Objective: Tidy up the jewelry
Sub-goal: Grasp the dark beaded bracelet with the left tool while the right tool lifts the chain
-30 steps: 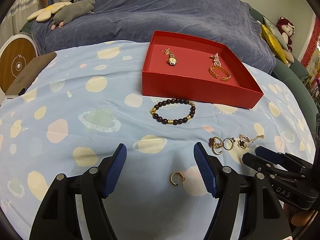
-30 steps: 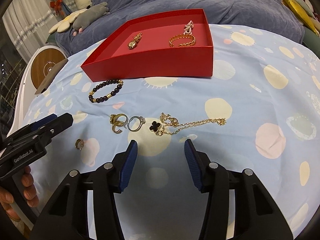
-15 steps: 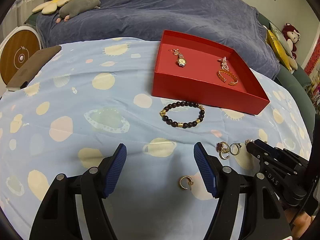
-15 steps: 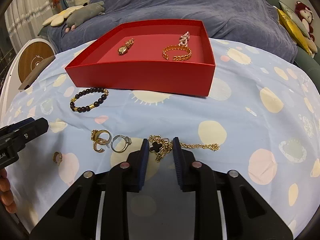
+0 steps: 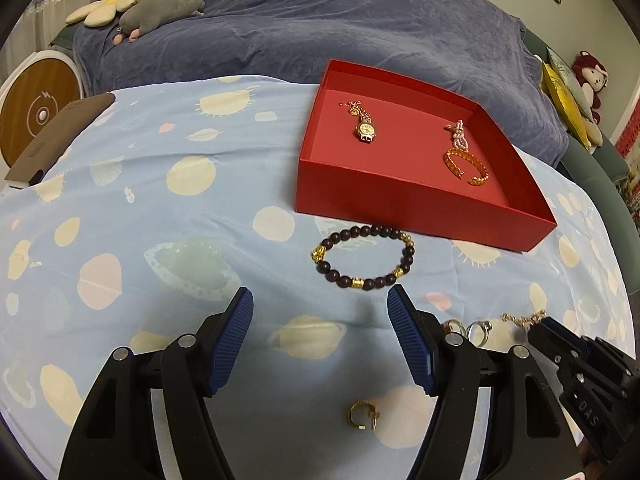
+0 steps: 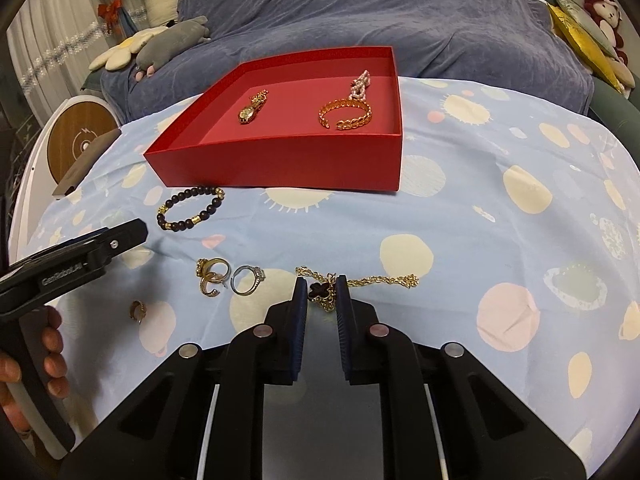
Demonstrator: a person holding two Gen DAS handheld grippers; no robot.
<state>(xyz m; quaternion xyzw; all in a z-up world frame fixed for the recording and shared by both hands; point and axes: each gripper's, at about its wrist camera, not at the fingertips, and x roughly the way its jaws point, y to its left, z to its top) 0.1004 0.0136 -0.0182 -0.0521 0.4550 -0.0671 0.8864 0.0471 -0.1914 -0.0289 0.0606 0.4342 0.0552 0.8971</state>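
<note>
A red tray (image 6: 304, 162) (image 5: 400, 204) holds a gold watch (image 6: 249, 112), a gold cuff bracelet (image 6: 346, 114) and a pink bead piece (image 6: 360, 84). My right gripper (image 6: 322, 294) is closed down on the black clover pendant (image 6: 320, 291) of a gold chain necklace (image 6: 380, 280) on the cloth. Gold rings (image 6: 212, 276) and a silver ring (image 6: 247, 279) lie left of it. A dark bead bracelet (image 5: 362, 256) (image 6: 190, 208) lies before the tray. My left gripper (image 5: 320, 332) is open above the cloth, near a gold hoop earring (image 5: 362, 414) (image 6: 137, 310).
The jewelry lies on a light blue spotted cloth (image 5: 160, 220). A blue-covered bed (image 6: 360, 12) with plush toys (image 5: 160, 8) is behind. A round wooden-topped device (image 5: 38, 108) and a brown flat object (image 5: 60, 136) sit at the left edge.
My right gripper moved forward to the clover pendant and its jaws narrowed onto it. My left gripper drifted left and back, still open.
</note>
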